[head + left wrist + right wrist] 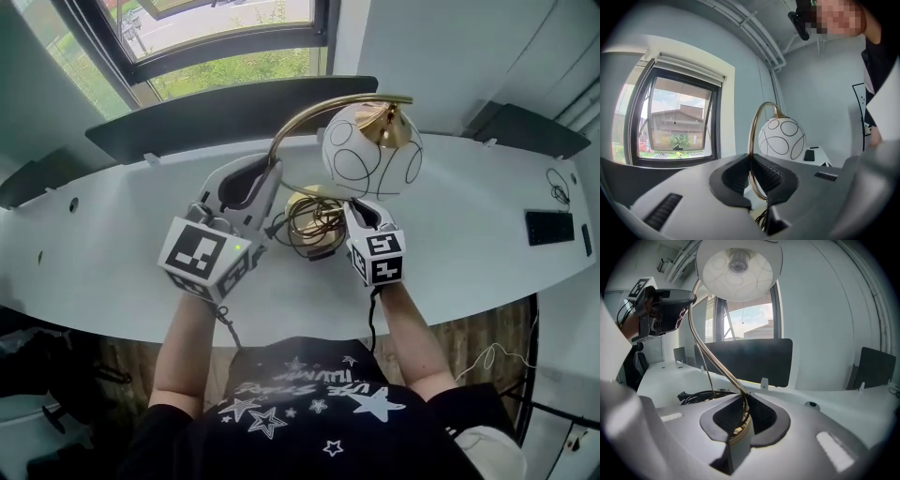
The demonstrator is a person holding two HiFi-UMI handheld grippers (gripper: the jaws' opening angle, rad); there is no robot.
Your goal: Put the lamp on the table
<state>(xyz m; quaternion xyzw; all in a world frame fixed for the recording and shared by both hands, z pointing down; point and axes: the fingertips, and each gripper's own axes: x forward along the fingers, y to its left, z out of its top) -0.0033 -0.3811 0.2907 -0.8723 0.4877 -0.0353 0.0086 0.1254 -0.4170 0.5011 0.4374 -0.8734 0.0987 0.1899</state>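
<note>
Left gripper (751, 161) clenched on brass arm (750, 136) of lamp (372, 150); right gripper (743, 411), lower, clenched on base (738, 433) rim. Arm rises from right jaws, arcs through left. Table (469, 234) just under base; contact unclear.

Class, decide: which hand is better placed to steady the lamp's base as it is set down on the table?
Likely right. The right tool grips the brass base low by the table; the left tool only holds the curved neck higher up.

The curved white table (450, 253) carries a flat black device (549, 227) well right of the right gripper (359, 211), with a thin cable (560, 187) beyond it.
</note>
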